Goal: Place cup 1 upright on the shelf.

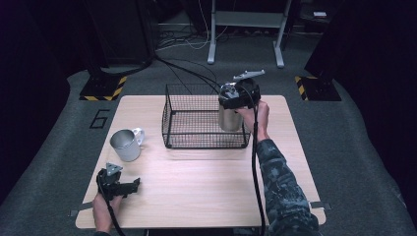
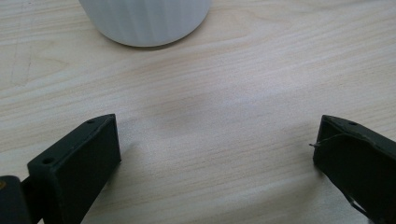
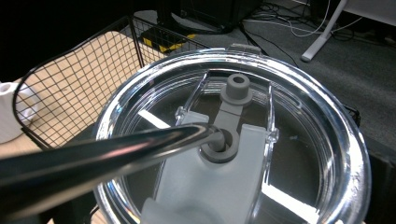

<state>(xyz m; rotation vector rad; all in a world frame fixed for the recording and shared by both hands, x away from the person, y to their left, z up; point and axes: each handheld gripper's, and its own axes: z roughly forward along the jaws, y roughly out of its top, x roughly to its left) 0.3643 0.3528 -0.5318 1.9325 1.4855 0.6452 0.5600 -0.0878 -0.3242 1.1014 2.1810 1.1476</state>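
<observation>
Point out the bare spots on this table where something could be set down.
The widest bare stretch of the table lies between the wire basket and the near edge, right of the left gripper. A narrow strip runs along the right edge. The left side is crowded by the white mug; the right gripper holds a steel tumbler over the basket.

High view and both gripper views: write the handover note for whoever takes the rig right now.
Left tool: open, resting low on the table, holding nothing; the white mug stands just ahead of it.
Right tool: grips the steel tumbler near its clear lid, with a metal straw through it, at the wire basket's right end.
Done: tumbler lifted to the basket. I cannot tell whether it touches the basket floor.
Left, likely: release the tumbler, then move the mug.
</observation>
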